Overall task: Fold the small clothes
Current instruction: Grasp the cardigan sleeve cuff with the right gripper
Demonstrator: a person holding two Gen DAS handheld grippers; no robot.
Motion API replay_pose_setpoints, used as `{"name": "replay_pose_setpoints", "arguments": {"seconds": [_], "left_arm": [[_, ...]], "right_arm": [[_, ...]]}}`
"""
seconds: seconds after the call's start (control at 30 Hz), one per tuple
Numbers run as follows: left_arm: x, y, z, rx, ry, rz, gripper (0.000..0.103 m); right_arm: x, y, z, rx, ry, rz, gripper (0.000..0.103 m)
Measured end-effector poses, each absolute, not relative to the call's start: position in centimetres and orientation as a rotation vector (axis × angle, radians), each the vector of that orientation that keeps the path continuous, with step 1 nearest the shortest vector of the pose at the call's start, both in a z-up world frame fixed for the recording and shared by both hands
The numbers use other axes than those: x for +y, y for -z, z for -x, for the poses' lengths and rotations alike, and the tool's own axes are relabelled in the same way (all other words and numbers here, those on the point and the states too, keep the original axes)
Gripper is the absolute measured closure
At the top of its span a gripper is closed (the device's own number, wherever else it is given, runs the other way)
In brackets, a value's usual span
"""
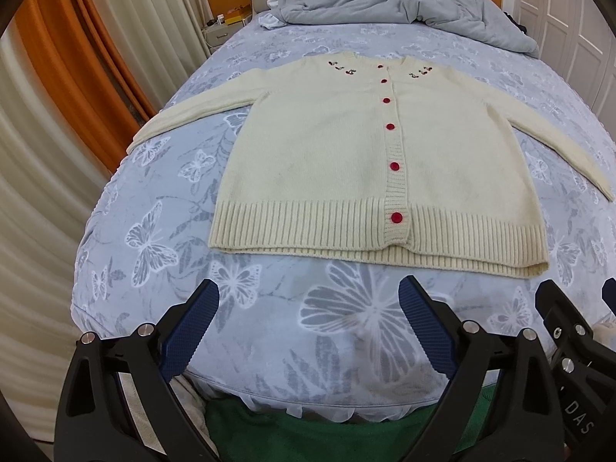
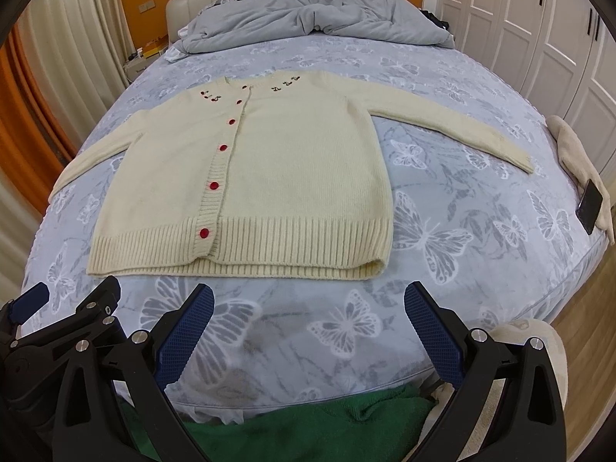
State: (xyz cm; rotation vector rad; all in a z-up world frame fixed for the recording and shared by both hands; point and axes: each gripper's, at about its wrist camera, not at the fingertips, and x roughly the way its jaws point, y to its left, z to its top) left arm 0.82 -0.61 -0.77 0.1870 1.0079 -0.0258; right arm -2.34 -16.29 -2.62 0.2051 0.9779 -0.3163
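Two tools hover side by side over the foot of the bed, both spread wide and grasping nothing: our left tool and right tool each show blue ribbed pads parted above bare butterfly-print sheet. Straight ahead of both lies the cream cardigan, buttoned with red buttons, flat and face up, its ribbed hem nearest us and its collar pointing toward the headboard, so its long axis runs away from the tools. Sleeves reach out to either side; we judge the left tool nearer the left sleeve, the right tool nearer the right sleeve. A rumpled grey duvet fills the far end. The left cuff runs to the bed's edge, hard to make out; a dark flat object at the right edge stays unidentified
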Motion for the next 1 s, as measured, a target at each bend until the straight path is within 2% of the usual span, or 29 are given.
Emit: {"name": "replay_pose_setpoints", "arguments": {"seconds": [0.3, 0.4, 0.6, 0.8, 0.93, 1.0], "left_arm": [[-2.0, 2.1, -3.2, 1.047, 0.017, -0.211, 0.010], [-1.4, 2.3, -4.7, 1.071, 0.039, -0.125, 0.008], [1.1, 2.6, -8.7, 1.061, 0.029, 0.019, 0.005], [1.1, 4.2, -11.6, 1.084, -0.010, -0.020, 0.005], [1.0, 5.2, -12.4, 1.103, -0.013, -0.030, 0.005], [1.1, 5.7, -12.7, 1.110, -0.014, -0.028, 0.005]], "right_arm": [[-17.7, 4.2, -0.3, 1.039, 0.283, -0.244, 0.005], [-19.6, 5.1, -1.9, 1.051, 0.192, -0.310, 0.005], [-35.4, 6.6, -4.5, 0.951, 0.272, -0.627, 0.005], [-53.9, 10.8, -5.8, 0.815, 0.513, -0.957, 0.006], [-60.1, 13.5, -6.4, 0.755, 0.605, -1.098, 0.013], [-61.9, 14.7, -6.5, 0.715, 0.638, -1.171, 0.026]]}}
